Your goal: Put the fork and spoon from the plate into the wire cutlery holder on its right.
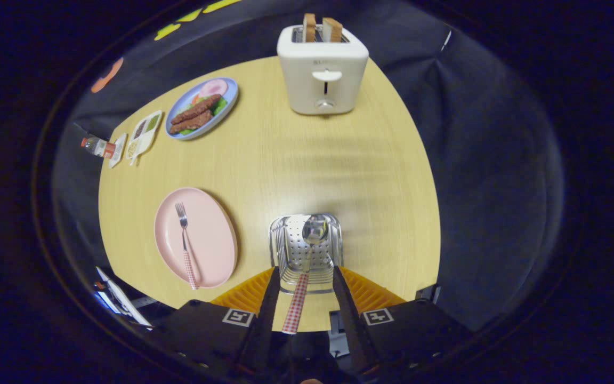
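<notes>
Gripper view shows the claw (303, 298) with its two fingers spread wide, and between them lies the metal spoon with a red-and-white checked handle (301, 282). The handle passes through the gap without touching either finger, so I judge the claw holds nothing. The bowl of the spoon points ahead, into the shiny wire cutlery holder with a perforated wall (307, 250), which stands just ahead of the fingers on the light wooden worktop (307, 165); the handle end reaches back over the near rim of the holder. To the left of the holder is the oval pink plate (195, 237), and on it lies the metal fork with the same checked handle (185, 245), not yet moved. Beyond them, well apart, stand a white toaster with two bread slices (322, 69) and a blue plate of food (201, 108). One risk: the spoon seems to lean on the rim, so a finger that brushes the handle could tip it out or push the light holder.
</notes>
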Demonstrator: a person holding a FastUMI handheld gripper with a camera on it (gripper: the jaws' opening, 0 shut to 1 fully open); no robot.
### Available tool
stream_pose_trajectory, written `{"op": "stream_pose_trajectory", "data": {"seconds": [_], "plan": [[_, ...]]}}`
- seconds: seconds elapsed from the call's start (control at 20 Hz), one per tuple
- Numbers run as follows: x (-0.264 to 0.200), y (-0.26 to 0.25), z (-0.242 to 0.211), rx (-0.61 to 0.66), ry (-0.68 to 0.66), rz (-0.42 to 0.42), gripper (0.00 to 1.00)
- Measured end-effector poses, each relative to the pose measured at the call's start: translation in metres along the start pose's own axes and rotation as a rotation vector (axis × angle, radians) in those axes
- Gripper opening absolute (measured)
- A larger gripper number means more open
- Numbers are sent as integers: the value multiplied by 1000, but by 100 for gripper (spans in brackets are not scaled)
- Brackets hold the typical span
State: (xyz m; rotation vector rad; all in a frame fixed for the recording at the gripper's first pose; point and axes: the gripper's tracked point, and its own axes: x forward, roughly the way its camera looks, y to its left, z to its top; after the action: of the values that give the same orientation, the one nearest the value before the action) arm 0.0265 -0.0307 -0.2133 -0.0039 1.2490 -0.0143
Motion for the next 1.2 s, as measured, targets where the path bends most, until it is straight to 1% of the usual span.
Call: {"op": "stream_pose_trajectory", "data": {"seconds": [0.05, 0.1, 0.2, 0.35, 0.45, 0.55, 0.7, 0.95, 1.2], "plan": [[-7, 1, 7, -30, -70, -16, 62], [-14, 6, 14, -63, -139, -18, 77], [-31, 28, 20, -105, -271, 15, 90], [-54, 73, 15, -126, -433, 100, 92], [-62, 101, 4, -149, -502, 147, 92], [-58, 131, -16, -184, -519, 194, 93], [-34, 175, -40, -237, -538, 280, 95], [22, 201, -77, -277, -513, 225, 97], [66, 208, -85, -230, -461, 175, 97]]}}
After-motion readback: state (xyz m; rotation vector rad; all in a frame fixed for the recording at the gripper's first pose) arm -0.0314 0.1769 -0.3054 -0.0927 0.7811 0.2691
